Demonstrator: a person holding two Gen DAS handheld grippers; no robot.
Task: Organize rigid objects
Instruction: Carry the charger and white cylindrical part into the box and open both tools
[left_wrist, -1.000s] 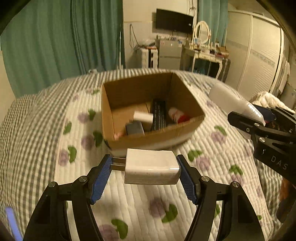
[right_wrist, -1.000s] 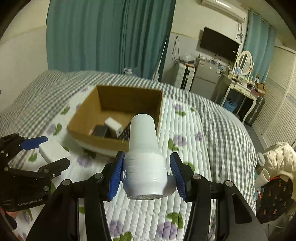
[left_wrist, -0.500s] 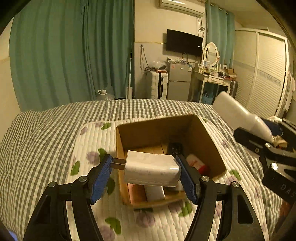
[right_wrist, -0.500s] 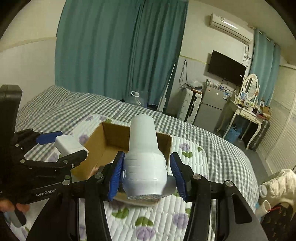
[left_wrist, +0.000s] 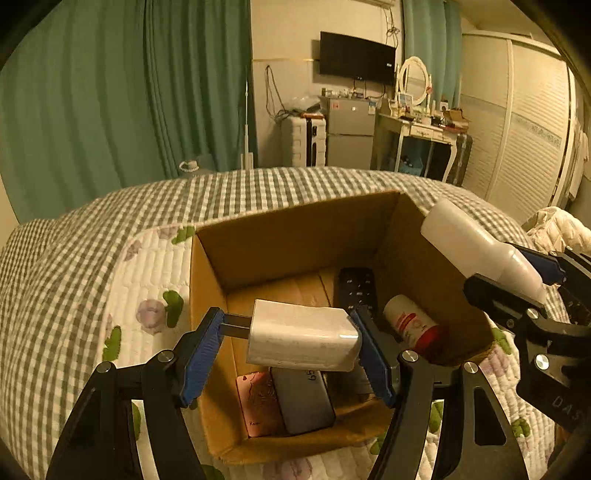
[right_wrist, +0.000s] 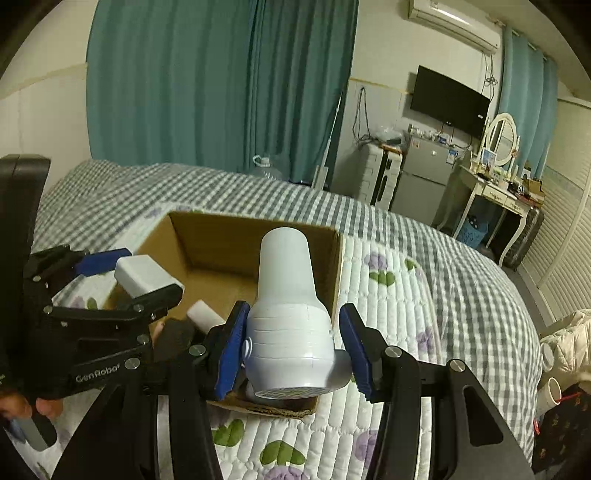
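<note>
- Left claw (left_wrist: 291, 343) clamps the charger (left_wrist: 301, 339) over the box (left_wrist: 295, 240); lower before letting go.
- Right claw (right_wrist: 291, 350) grips the dryer (right_wrist: 288, 314) at the box's right side, probably just above the rim; drop it clear of the remote (left_wrist: 356, 290).

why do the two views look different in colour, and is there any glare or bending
Left wrist view: warm yellow cast, a small glare streak on the white charger, dark fisheye corners. Right wrist view: cooler and bluer, matte hair dryer without glare, curtain edges bowed.
</note>
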